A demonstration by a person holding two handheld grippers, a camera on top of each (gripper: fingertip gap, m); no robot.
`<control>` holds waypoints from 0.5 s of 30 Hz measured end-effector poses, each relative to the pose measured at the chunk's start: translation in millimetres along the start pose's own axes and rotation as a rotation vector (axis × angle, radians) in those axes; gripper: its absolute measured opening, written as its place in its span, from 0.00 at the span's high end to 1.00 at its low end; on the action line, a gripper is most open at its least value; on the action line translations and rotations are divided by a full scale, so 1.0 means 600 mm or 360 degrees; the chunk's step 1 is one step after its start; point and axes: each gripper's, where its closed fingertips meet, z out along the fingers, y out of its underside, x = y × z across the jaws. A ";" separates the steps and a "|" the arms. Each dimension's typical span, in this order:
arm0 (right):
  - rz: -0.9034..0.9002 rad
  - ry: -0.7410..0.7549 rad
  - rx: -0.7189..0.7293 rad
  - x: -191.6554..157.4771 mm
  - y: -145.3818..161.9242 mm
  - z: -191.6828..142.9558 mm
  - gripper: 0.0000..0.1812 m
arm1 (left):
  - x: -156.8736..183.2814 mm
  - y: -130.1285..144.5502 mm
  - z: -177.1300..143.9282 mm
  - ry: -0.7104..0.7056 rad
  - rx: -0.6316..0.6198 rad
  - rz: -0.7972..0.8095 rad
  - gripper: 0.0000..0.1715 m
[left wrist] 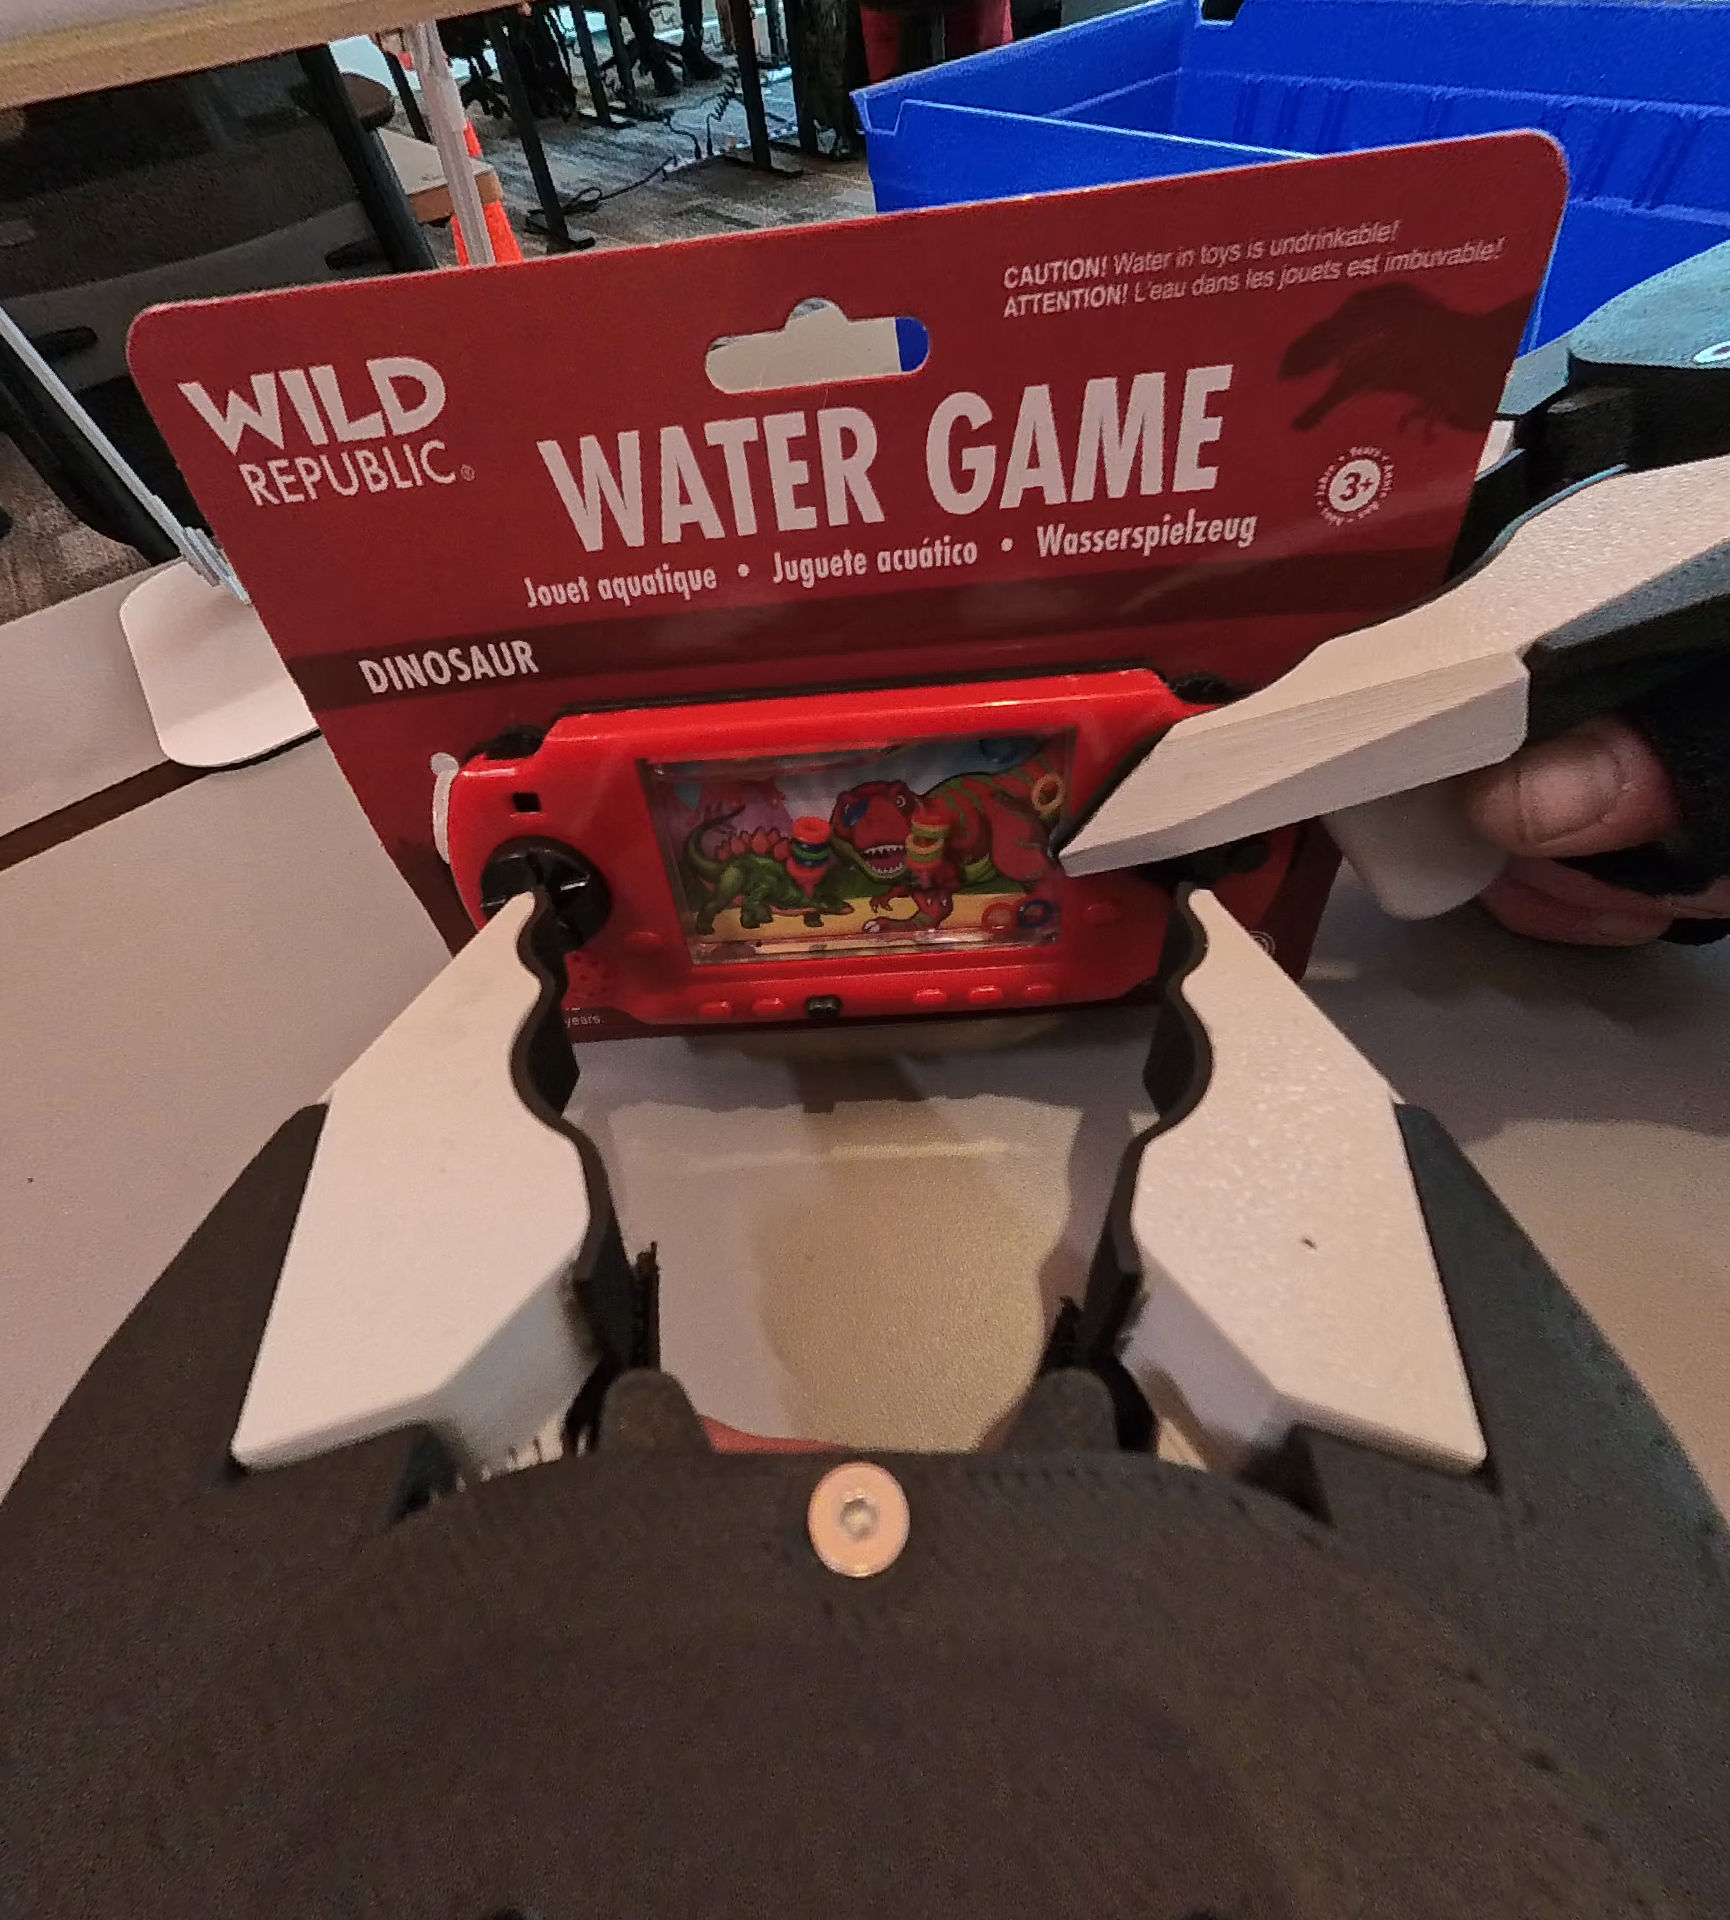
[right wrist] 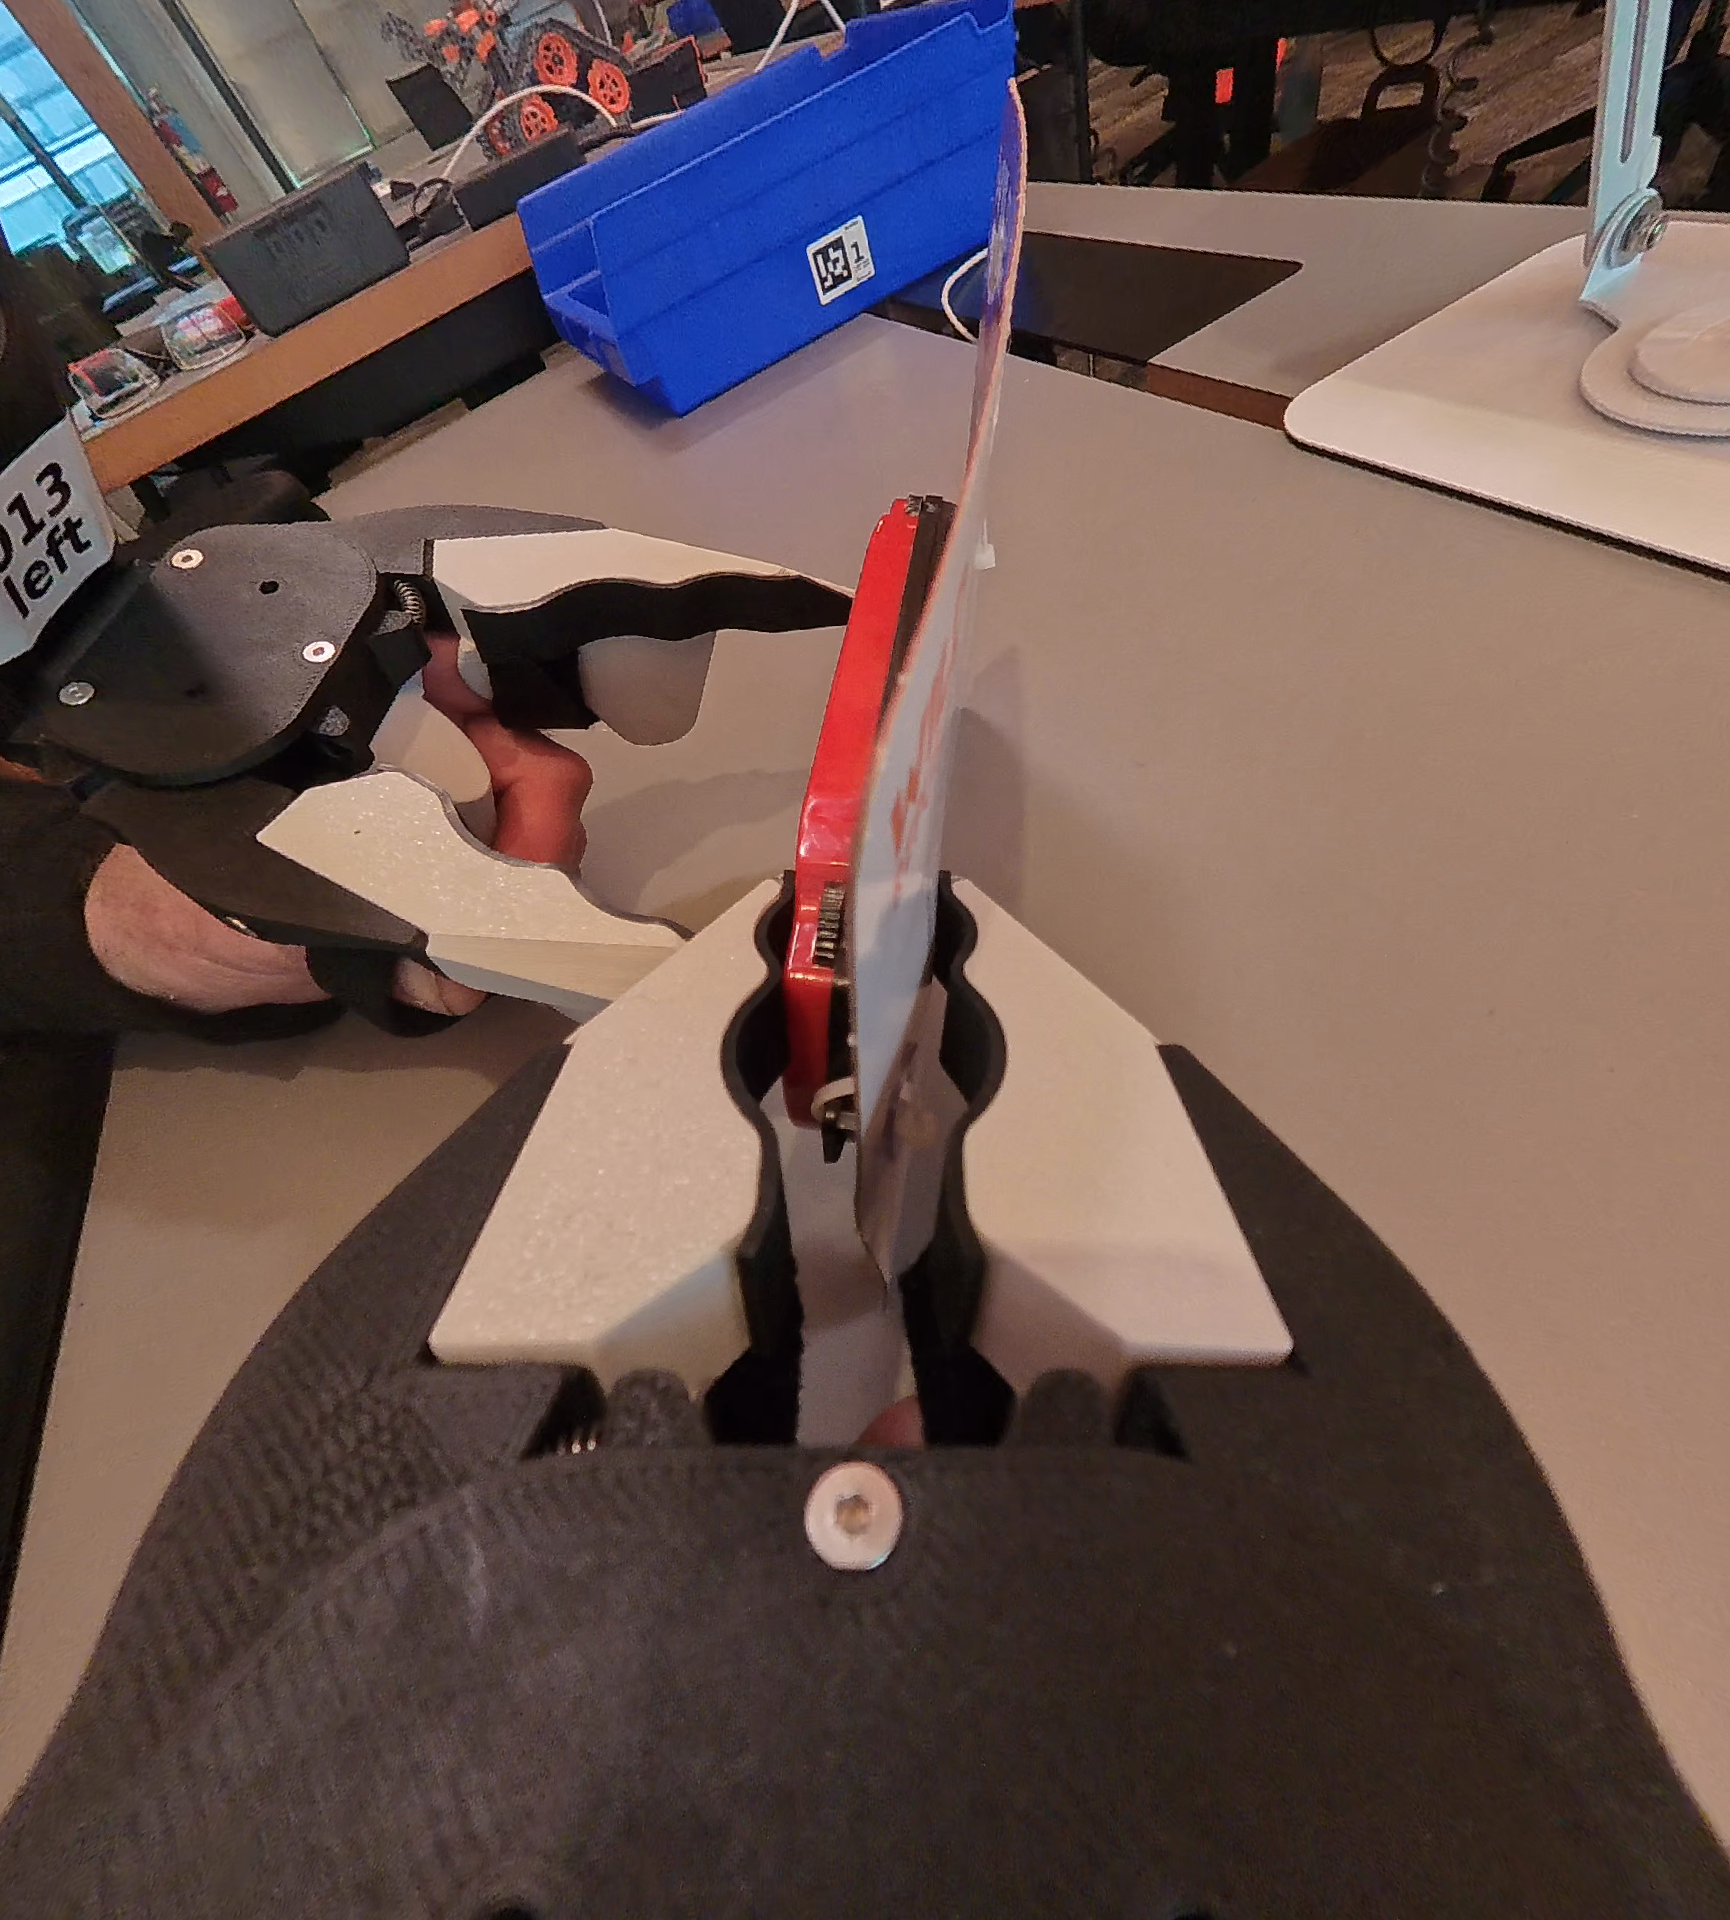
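A: What does the right gripper (right wrist: pixel 856 914) have?
B: Its jaws are closed narrow on a carded water game toy (left wrist: pixel 819 831), a red handheld console fixed to a red backing card (left wrist: pixel 632 395). In the right wrist view the toy is seen edge-on between the fingers, standing upright on the grey table (right wrist: pixel 1256 831), with the card rising tall above the console.

A: And the left gripper (left wrist: pixel 856 914)?
B: Its jaws stand wide, and nothing is between them. It faces the front of the toy from the near side. One fingertip (left wrist: pixel 518 914) is just at the black round button on the console's left end; whether it touches, I cannot tell. The other fingertip is near the console's lower right corner.

A: Where does the right one show in that view?
B: It comes in from the right, and one white finger (left wrist: pixel 1287 769) lies across the console's right end.

A: What else is about?
B: A blue plastic bin (right wrist: pixel 736 239) on the far side of the table, behind the card. A white stand base (right wrist: pixel 1567 416) lies far right in the right wrist view.
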 end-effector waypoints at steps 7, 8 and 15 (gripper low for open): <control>-0.0005 0.0001 0.0001 0.000 0.000 0.000 0.88 | 0.000 0.000 -0.001 0.0002 0.0000 -0.0002 0.35; -0.0006 0.0001 0.0001 -0.001 0.000 0.000 0.88 | 0.000 0.001 -0.001 0.0001 0.0000 -0.0002 0.35; -0.0004 -0.0001 -0.0006 -0.001 0.001 0.000 0.88 | 0.000 0.002 -0.001 -0.0004 -0.0007 -0.0001 0.35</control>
